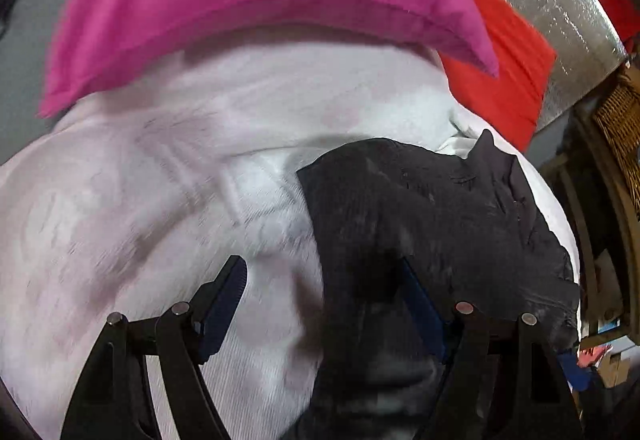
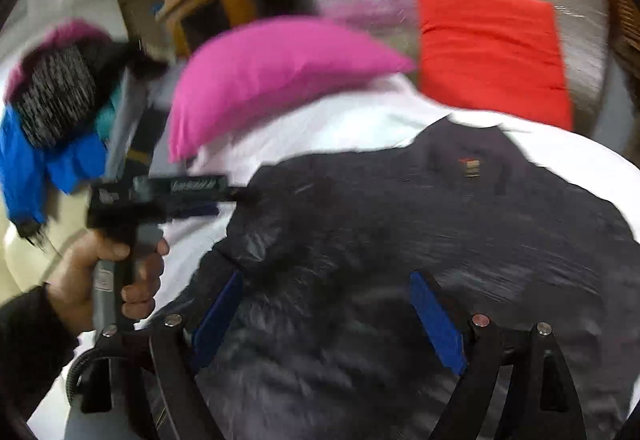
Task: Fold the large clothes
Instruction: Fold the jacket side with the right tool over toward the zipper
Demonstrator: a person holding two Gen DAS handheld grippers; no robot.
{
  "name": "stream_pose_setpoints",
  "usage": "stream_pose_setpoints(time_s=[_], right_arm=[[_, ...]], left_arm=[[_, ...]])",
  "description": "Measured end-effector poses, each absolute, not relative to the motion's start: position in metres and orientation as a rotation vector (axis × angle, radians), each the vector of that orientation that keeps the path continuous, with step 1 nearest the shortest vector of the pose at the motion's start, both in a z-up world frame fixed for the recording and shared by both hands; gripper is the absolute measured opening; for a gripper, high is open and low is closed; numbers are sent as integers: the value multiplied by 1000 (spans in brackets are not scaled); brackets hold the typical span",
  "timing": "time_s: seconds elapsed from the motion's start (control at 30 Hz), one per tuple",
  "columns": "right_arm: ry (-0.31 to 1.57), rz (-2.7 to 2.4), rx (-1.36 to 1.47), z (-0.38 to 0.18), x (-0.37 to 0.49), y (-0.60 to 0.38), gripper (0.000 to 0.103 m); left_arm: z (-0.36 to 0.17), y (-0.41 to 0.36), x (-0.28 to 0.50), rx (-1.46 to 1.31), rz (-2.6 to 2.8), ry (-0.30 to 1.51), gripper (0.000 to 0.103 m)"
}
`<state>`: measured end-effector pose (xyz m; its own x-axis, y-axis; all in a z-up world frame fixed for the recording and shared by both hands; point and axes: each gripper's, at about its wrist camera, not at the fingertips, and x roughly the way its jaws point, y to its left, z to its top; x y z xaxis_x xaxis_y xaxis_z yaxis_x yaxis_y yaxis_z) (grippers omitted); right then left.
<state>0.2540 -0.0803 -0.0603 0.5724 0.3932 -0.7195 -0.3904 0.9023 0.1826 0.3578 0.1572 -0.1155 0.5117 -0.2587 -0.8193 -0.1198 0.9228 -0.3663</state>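
A dark garment [image 2: 400,240], black or deep navy, lies spread over a white sheet [image 1: 140,180] that covers the work surface. In the right wrist view it fills most of the near and middle ground, with a small orange and pale label [image 2: 470,166] showing near its far edge. In the left wrist view the same garment sits to the right, its ragged edge ending on the white sheet.

The left gripper [image 1: 324,292] hangs above the garment's left edge with its jaws standing wide; the left finger is over bare sheet, the right finger over dark cloth, and nothing is pinched between them. In the right wrist view this gripper reaches in from the left, held by a hand [image 2: 116,280] in a dark sleeve [image 2: 28,340], its tip at the garment's left side.

The right gripper [image 2: 326,304] also stands wide above the middle of the garment, blue pads [image 2: 436,316] apart, gripping nothing.

At the far side of the sheet lies a folded magenta cloth [image 1: 240,0], and to its right a folded red cloth [image 2: 492,52], both on a silvery mat [image 1: 540,0]. Far left in the right wrist view sits a pile of blue, grey and purple clothes [image 2: 52,112]. Both views are blurred.
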Motion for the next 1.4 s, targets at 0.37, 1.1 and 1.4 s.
stream_pose_setpoints(time_s=[0.37, 1.1, 1.4], right_arm=[[931, 425, -162, -116, 266, -49, 89], [816, 86, 382, -61, -31, -375, 92], [806, 100, 688, -99, -127, -409, 92]], left_arm=[[-129, 145, 404, -313, -52, 1041, 13], [-73, 152, 52, -149, -97, 854, 72], [-109, 148, -34, -332, -28, 952, 72]])
